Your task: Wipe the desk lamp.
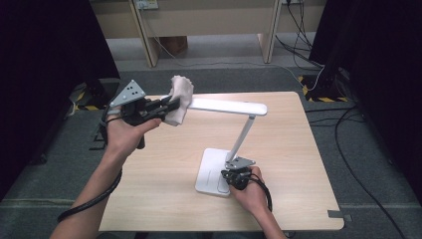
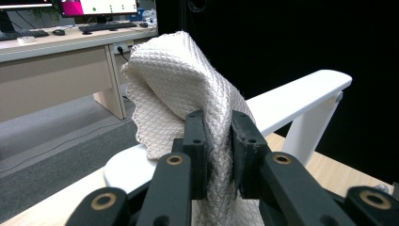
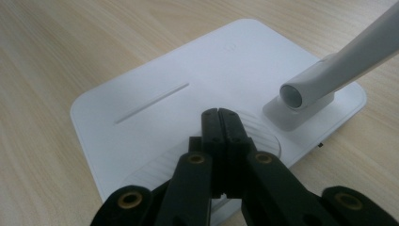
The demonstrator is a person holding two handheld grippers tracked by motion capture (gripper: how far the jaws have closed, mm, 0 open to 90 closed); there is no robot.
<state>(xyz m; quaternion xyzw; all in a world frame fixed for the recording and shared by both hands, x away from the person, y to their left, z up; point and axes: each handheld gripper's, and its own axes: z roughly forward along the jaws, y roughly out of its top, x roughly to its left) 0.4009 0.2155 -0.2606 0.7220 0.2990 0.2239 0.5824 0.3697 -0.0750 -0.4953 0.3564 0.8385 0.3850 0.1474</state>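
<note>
Big wooden counter (image 1: 164, 199), with a white desk lamp (image 1: 239, 144) standing on it near the right front. Lamp base (image 3: 188, 84) flat on the wood, thin stem going up, long lamp head (image 1: 226, 105) sticking out level toward the left.

Wiping step, by the look of it: cleaning the lamp head with a cloth.

Left gripper (image 1: 169, 105) up at the far left end of the lamp head, pinching a white waffle cloth (image 2: 188, 89) tight between its jaws. Cloth bunched up and resting on that end of the head; hard to tell how firmly it presses.

Right gripper (image 3: 221, 117) pressed together with nothing inside, tips down on the round ribbed patch of the base. Looks like holding the lamp steady.

Next, probably: slide the cloth along the head toward the stem. Needs a gentle push, a firm pinch on the cloth, and steady pressing on the base so no tipping.
</note>
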